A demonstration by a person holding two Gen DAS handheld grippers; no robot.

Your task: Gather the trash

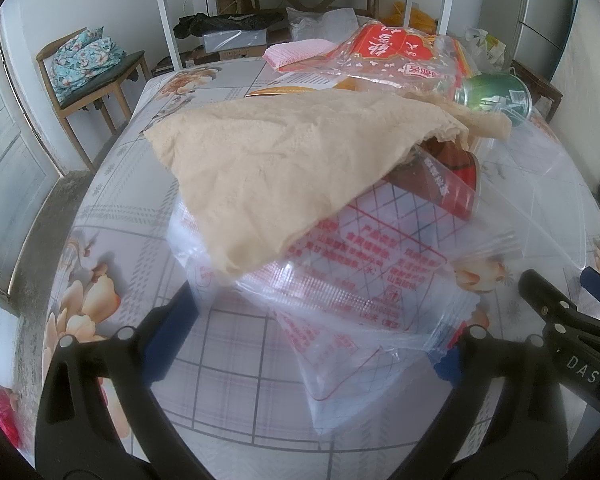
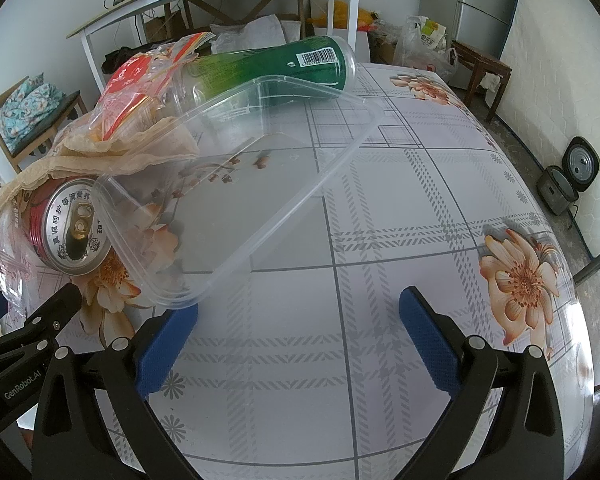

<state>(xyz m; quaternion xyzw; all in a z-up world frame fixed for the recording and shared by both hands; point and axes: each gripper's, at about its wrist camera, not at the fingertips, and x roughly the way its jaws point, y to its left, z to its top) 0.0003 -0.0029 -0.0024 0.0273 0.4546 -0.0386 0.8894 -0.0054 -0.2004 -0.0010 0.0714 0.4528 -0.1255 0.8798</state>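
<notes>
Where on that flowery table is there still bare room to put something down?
The open stretch of tablecloth lies right of the clear plastic box, out to the table's edge, and ahead of the right gripper. The left side is crowded: red can, tan cloth, clear bags and green bottle overlap in one heap.

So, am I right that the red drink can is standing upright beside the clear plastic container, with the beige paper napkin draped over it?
Not quite: the red drink can is lying on its side, not upright. The right wrist view shows its opened top facing the camera. The rest holds: it lies beside the clear plastic container, with the beige paper napkin draped over it.
</notes>
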